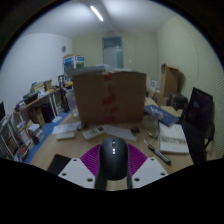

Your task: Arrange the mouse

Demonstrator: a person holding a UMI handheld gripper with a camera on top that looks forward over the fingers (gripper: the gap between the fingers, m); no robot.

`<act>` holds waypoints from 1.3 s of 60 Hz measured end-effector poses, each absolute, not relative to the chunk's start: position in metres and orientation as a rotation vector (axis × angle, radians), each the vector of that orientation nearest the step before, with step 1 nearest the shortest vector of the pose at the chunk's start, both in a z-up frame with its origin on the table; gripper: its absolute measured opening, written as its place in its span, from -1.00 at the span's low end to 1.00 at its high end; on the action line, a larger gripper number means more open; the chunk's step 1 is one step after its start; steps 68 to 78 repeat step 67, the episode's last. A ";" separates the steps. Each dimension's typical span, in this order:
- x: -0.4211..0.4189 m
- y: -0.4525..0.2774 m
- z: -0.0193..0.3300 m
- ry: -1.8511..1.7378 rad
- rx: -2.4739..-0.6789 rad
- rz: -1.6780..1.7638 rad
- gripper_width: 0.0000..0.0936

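Nearest the lens, the gripper (113,172) shows its two fingers (80,172) as pale shapes low in the gripper view, each with a purple pad (93,157) on its inner face. Between those pads sits a dark grey mouse (113,155), rounded end upward, with a thin light line running down its middle. Both pads lie right against the mouse's sides with no gap that can be made out, so the jaws look narrowed onto it and holding it. Whether the mouse rests on the surface beneath or is lifted clear of it cannot be told. Beyond the fingers stretches a wooden desk (60,143), and a flat dark item (58,163) lies on it just beside the left finger. Farther back on the desk stands a large cardboard box (108,95) with red markings on its front. Papers and a stack of white sheets (174,138) lie to the right of the box, near a black chair (200,112). To the left of the box, cluttered shelves (25,125) hold assorted small things too blurred to name. A long ceiling light (97,13) glows overhead.
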State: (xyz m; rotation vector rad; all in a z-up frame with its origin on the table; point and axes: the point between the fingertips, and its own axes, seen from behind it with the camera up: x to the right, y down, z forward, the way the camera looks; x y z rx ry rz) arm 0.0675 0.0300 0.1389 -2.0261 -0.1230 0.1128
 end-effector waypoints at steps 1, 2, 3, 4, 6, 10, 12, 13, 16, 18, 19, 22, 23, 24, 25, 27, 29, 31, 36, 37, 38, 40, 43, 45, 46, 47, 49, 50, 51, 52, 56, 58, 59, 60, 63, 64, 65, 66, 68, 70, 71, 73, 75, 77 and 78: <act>0.059 0.031 0.146 -0.129 -2.012 0.111 -0.25; 0.047 0.032 0.152 -0.135 -2.000 0.110 -0.25; 0.038 0.032 0.156 -0.141 -1.989 0.110 -0.25; 0.028 0.032 0.160 -0.147 -1.980 0.114 -0.25; 0.007 0.030 0.160 -0.155 -1.973 0.127 -0.25; -0.033 0.021 0.139 -0.164 -2.000 0.158 -0.25; -0.049 0.017 0.119 -0.154 -2.020 0.170 -0.25; -0.057 0.014 0.111 -0.146 -2.029 0.172 -0.25; -0.076 0.005 0.082 -0.138 -2.069 0.182 -0.25; -0.084 0.000 0.063 -0.143 -2.096 0.171 -0.25; -0.086 -0.003 0.055 -0.141 -2.111 0.160 -0.25; -0.087 -0.007 0.035 -0.124 -2.134 0.126 -0.25; -0.087 -0.008 0.030 -0.118 -2.136 0.115 -0.25; -0.087 -0.009 0.026 -0.111 -2.139 0.103 -0.24; -0.087 -0.010 0.021 -0.104 -2.146 0.092 -0.22; -0.085 -0.014 0.010 -0.096 -2.172 0.064 -0.18; -0.084 -0.016 -0.004 -0.103 -2.211 0.039 -0.16; -0.083 -0.017 -0.010 -0.114 -2.203 0.020 0.01; -0.084 -0.018 -0.008 -0.119 -2.206 -0.008 -0.01; -0.084 -0.018 -0.010 -0.115 -2.214 -0.009 0.02; -0.084 -0.018 -0.011 -0.108 -2.220 -0.008 0.04; -0.083 -0.018 -0.012 -0.083 -2.237 -0.004 0.09; -0.080 -0.023 -0.013 -0.041 -2.284 0.001 0.34; -0.079 -0.030 -0.013 -0.019 -2.313 0.007 0.54; -0.079 -0.040 -0.008 -0.009 -2.327 0.012 0.64; -0.079 -0.040 -0.006 -0.002 -2.329 0.020 0.74; -0.079 -0.044 0.001 0.011 -2.323 0.032 0.83; -0.080 -0.048 0.005 0.015 -2.324 0.037 0.79; -0.081 -0.052 0.009 0.019 -2.325 0.043 0.78; -0.082 -0.057 0.013 0.019 -2.327 0.049 0.78; -0.085 -0.082 0.031 0.022 -2.339 0.062 0.79; -0.086 -0.099 0.042 0.016 -2.347 0.062 0.78; -0.085 -0.108 0.046 0.012 -2.353 0.060 0.78; -0.084 -0.116 0.049 0.008 -2.359 0.057 0.78; -0.080 -0.140 0.059 0.006 -2.378 0.043 0.80; -0.078 -0.148 0.062 0.006 -2.385 0.038 0.81; -0.076 -0.155 0.063 0.005 -2.390 0.033 0.81; -0.073 -0.161 0.064 0.004 -2.395 0.030 0.81; -0.071 -0.171 0.068 0.002 -2.401 0.026 0.81; -0.071 -0.171 0.068 0.002 -2.401 0.026 0.81; -0.071 -0.171 0.068 0.002 -2.401 0.026 0.81; -0.071 -0.171 0.068 0.002 -2.401 0.026 0.81; -0.071 -0.171 0.068 0.002 -2.401 0.026 0.81; -0.071 -0.171 0.068 0.002 -2.401 0.026 0.81; -0.071 -0.171 0.068 0.002 -2.401 0.026 0.81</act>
